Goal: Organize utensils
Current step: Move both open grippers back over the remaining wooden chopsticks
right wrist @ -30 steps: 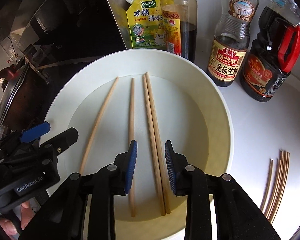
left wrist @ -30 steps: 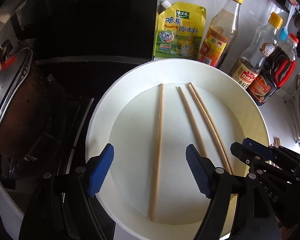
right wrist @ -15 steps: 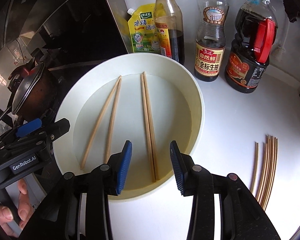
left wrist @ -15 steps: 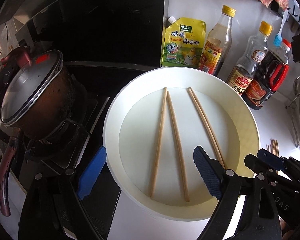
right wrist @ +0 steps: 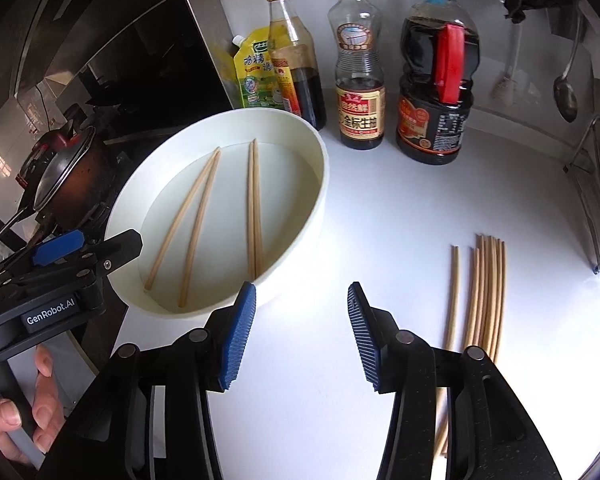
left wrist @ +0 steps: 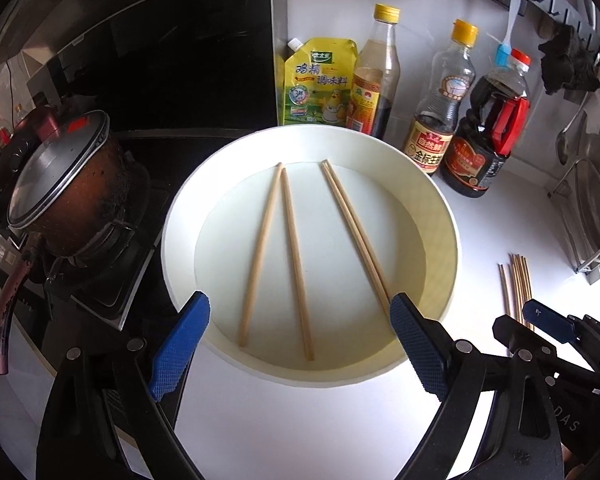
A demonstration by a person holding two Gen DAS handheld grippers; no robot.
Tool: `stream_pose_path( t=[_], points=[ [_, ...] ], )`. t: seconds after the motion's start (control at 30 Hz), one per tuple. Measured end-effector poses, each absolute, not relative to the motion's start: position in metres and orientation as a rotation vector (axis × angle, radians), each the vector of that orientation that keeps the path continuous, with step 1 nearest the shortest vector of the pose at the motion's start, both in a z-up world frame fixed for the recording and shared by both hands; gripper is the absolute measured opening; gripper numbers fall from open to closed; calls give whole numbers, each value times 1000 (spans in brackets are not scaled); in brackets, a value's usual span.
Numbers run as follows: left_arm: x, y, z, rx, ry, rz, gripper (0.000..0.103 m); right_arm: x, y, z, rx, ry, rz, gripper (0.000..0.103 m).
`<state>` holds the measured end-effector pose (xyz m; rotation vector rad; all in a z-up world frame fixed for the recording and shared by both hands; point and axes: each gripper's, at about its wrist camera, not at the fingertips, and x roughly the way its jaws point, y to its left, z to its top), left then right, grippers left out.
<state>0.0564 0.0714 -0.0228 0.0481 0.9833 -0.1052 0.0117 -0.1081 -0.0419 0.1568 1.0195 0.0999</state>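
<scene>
Four chopsticks (left wrist: 296, 256) lay in two pairs inside one white bowl (left wrist: 436, 216); a loose bundle (right wrist: 486, 292) lay beside it on the white counter (right wrist: 380, 208), three sauce bottles (right wrist: 358, 80) and one pouch (left wrist: 318, 82) behind. Left gripper (left wrist: 300, 344) gaped wide and empty, right gripper (right wrist: 302, 336) had just been opening, nothing between its jaws

left gripper (left wrist: 300, 338): jaws wide, empty | right gripper (right wrist: 302, 330): jaws just opening, empty, tilted down
</scene>
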Motion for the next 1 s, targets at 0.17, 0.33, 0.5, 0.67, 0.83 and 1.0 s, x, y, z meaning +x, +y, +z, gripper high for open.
stream_pose_path(
  t=[0.17, 0.33, 0.5, 0.67, 0.83, 1.0],
  points=[
    [42, 42, -28, 59, 993, -151, 91, -12, -140, -47, 155, 1025, 53, 49],
    [29, 4, -33, 96, 1001, -220, 91, -37, -178, -52, 178, 1025, -14, 55],
    [14, -37, -39, 145, 1000, -301, 93, -60, -219, -62, 189, 1029, -101, 60],
    [5, -71, -49, 155, 1015, -359, 93, -78, -250, -84, 211, 1058, -170, 66],
    [-1, -100, -67, 165, 1038, -385, 93, -86, -271, -106, 228, 1076, -199, 66],
    [-4, -110, -85, 177, 1063, -367, 93, -85, -283, -123, 251, 1083, -199, 66]
  ],
)
